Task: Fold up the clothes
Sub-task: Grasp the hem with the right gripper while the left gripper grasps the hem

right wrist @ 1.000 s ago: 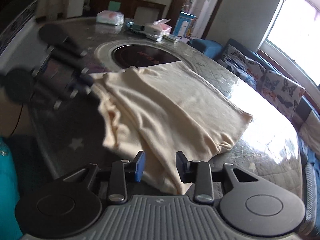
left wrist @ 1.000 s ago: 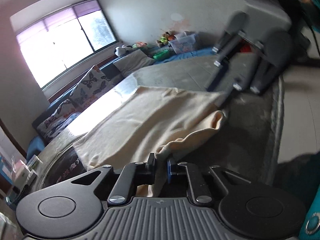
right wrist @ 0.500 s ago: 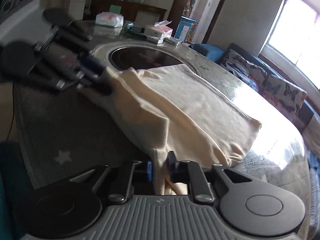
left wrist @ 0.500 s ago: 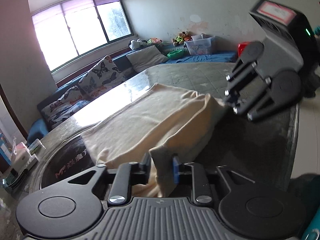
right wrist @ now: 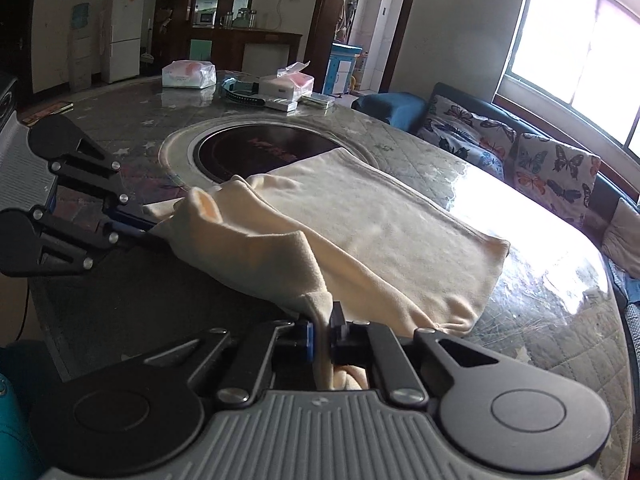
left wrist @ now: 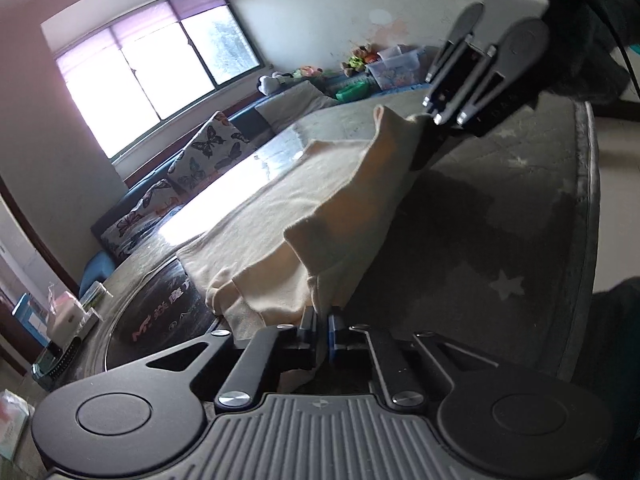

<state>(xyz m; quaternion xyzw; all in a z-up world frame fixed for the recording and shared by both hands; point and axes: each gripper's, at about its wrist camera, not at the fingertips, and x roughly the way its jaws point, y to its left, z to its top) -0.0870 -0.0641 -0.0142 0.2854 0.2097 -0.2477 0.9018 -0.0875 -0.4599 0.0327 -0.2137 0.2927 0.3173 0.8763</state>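
Lying on the round bench [right wrist: 568,344], a cream garment [right wrist: 384,228] has its far portion flat, one end just over the dark inset hob [right wrist: 256,152]. Its long axis runs from the hob toward the window-side rim. The left claw [left wrist: 323,330] and right claw [right wrist: 321,338] each pinch a near-edge corner, lifting that edge. Bare bench lies between cloth and near rim.

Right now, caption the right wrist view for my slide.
Both hand-held grippers pinch the cream garment's near edge, lifted off the table.
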